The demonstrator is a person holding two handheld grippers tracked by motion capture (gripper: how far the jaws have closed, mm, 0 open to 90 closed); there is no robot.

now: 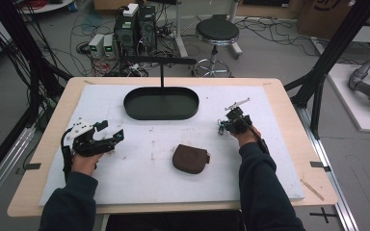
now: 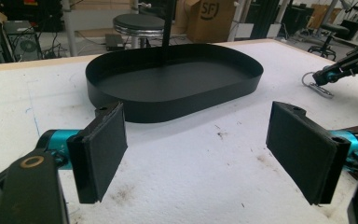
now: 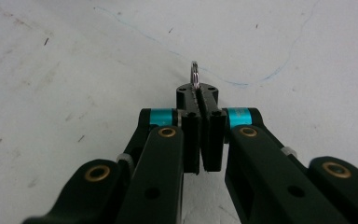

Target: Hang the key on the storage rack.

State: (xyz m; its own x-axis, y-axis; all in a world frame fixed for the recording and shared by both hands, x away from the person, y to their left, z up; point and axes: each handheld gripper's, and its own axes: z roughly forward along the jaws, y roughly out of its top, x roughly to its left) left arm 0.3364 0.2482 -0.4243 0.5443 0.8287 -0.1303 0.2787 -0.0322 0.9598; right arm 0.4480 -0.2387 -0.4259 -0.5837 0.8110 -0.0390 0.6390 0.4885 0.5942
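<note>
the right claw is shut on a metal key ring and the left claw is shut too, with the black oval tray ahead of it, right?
Not quite. The left claw is open: the left gripper view shows its pads wide apart with bare table between them. The rest holds: the right claw is shut on the metal key ring, and the black oval tray lies ahead.

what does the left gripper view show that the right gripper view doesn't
Left gripper view: the black oval tray, a stool behind the table, and the left gripper with jaws wide apart. Right gripper view: a close look at the right gripper shut on a small metal ring. Both: the white table cover and that ring.
</note>
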